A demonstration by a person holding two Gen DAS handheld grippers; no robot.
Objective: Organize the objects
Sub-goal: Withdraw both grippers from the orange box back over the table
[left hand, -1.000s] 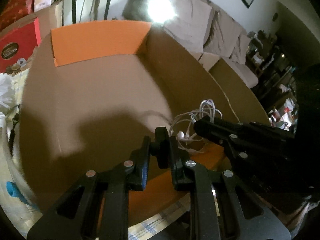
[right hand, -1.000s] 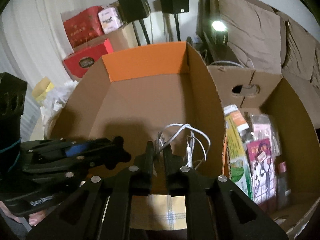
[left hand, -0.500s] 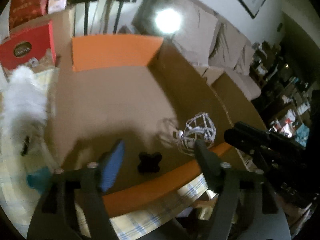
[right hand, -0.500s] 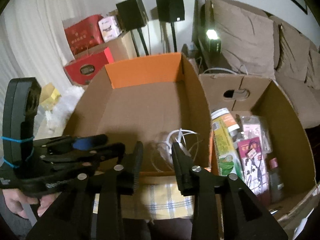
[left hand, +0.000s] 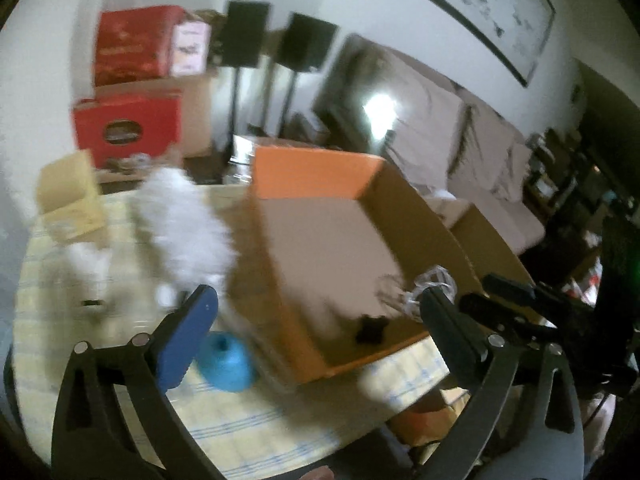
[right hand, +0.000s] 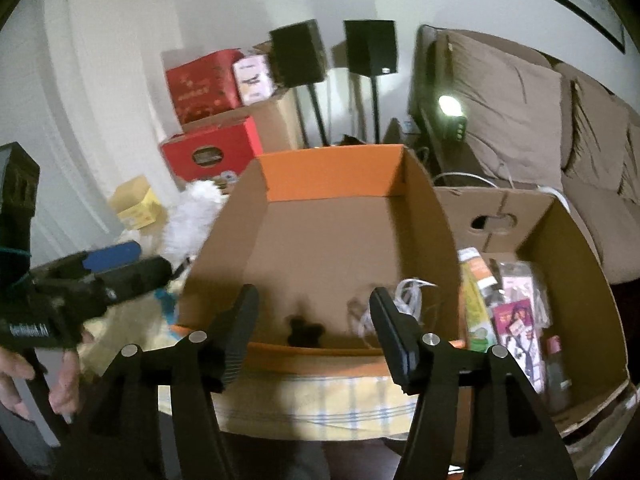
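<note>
An open cardboard box [left hand: 312,172] with orange flaps stands on the checked tablecloth. On its floor near the front wall lie a small black knobbed piece [left hand: 372,328] and a coiled white earphone cable [left hand: 434,282]. My left gripper [left hand: 318,294] hangs above the box's near left corner, its jaws opening wide with nothing between them. In the right wrist view the same box [right hand: 332,176], black piece [right hand: 304,330] and cable [right hand: 406,300] show beyond my right gripper [right hand: 313,294]. Its jaws are opening and hold nothing. The left gripper [right hand: 120,264] is at the left there.
A blue thread cone [left hand: 226,362] and a white fluffy duster [left hand: 184,224] lie on the table [left hand: 248,432] left of the box. A second cardboard box [right hand: 576,240] with packets and a bottle stands to the right. Red cartons, speakers and a sofa stand behind.
The left gripper let go of the black piece and the right let go of the white cable; both now lie in the box. Both grippers opened and drew back and up; the left swung leftward.
</note>
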